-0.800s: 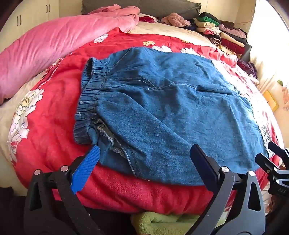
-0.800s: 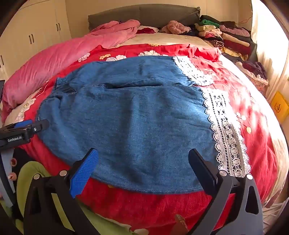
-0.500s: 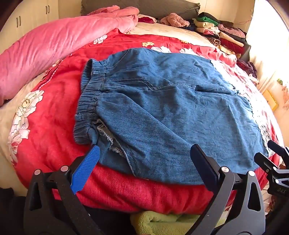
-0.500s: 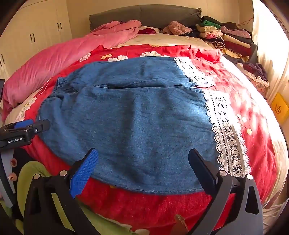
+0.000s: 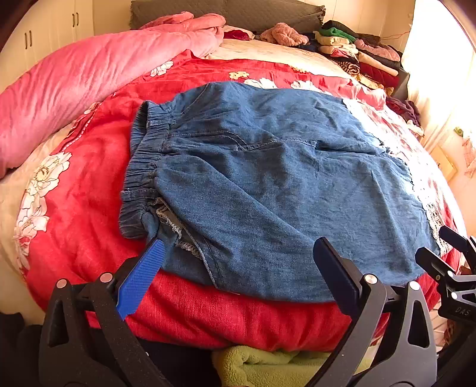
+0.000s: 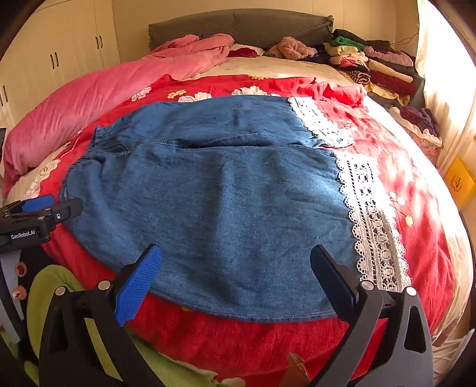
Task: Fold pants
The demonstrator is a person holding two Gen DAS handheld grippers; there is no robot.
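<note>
We see blue denim pants (image 5: 267,178) spread flat on the red floral bedspread (image 5: 89,184) of the bed, waistband to our left, leg ends to our right. Elastic waistband (image 5: 142,166) is gathered and bunched, with a frayed inner seam showing at its near corner. Legs lie side by side, a crease running between them in the right wrist view. White lace trim (image 6: 369,220) runs along both leg hems, lit by sun from the window side.

Left gripper (image 5: 238,268) is open, fingers spread wide, holding nothing. Its blue pad (image 5: 139,279) sits just beside the near waistband corner; we can't tell if it touches the cloth. Right gripper (image 6: 235,268) is open too, fingers wide apart, empty, straddling the near edge of the near leg close to the lace hem. Contact with the denim we cannot tell.

Each gripper shows in the other's view: right one at the far right edge of the left wrist view (image 5: 452,262), left one at the left edge of the right wrist view (image 6: 35,214).

Also on the bed: a pink quilt (image 5: 89,77) bunched along the left side, a stack of folded clothes (image 6: 374,65) at the far right corner, and a grey headboard (image 6: 238,26) behind. Green fabric (image 5: 267,366) sits below the near bed edge. White cupboards (image 6: 59,59) stand at far left.
</note>
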